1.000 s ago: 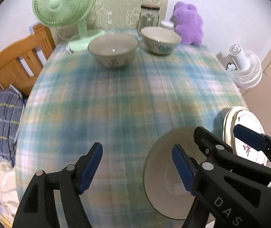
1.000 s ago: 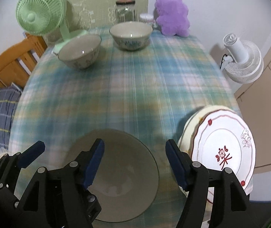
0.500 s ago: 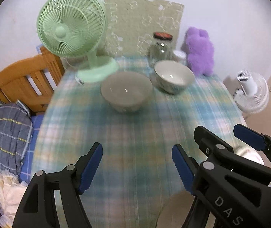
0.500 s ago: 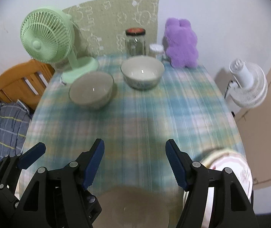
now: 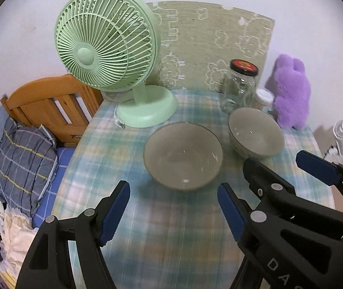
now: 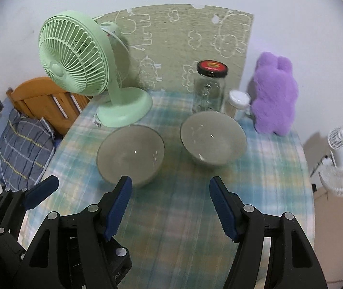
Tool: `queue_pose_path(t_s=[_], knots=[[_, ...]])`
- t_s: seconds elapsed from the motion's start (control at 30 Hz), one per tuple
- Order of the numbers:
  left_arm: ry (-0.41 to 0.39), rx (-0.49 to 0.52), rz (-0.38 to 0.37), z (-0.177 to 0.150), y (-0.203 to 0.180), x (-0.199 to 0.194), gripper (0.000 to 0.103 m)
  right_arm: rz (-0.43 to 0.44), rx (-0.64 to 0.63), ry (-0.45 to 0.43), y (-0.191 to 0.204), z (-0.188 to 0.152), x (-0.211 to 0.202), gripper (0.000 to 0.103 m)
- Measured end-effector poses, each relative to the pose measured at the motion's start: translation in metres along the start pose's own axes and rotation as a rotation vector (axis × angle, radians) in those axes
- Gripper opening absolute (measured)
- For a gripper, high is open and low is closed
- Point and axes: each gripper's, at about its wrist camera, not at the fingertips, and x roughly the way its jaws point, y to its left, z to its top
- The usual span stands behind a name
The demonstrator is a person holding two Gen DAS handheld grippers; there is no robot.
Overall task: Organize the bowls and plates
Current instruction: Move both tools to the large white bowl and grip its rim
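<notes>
Bowls [image 5: 183,155] untouched ahead; both grippers' fingers [image 6: 118,206] wide apart, empty.

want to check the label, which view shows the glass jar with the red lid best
The right wrist view: the glass jar stands nearer the middle, its red and black lid seen clearly. In the left wrist view the same jar sits farther right and its base is partly hidden behind a bowl. Neither view shows a readable label.

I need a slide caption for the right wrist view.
Open right gripper above checked tablecloth, facing two grey ceramic bowls.
</notes>
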Motion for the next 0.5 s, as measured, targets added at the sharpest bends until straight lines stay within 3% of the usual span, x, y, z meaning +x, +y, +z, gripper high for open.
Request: queue_pose_path(t_s=[0.33,0.5], knots=[[0.023,-0.044,0.061,0.026,0.015,0.052,0.076,0.013,-0.002,0.021,0.005,0.034,0.058,0.070],[0.041,-0.063,0.093,0.031,0.024,0.080,0.066,0.032,-0.009,0.048,0.011,0.042,0.091,0.070]])
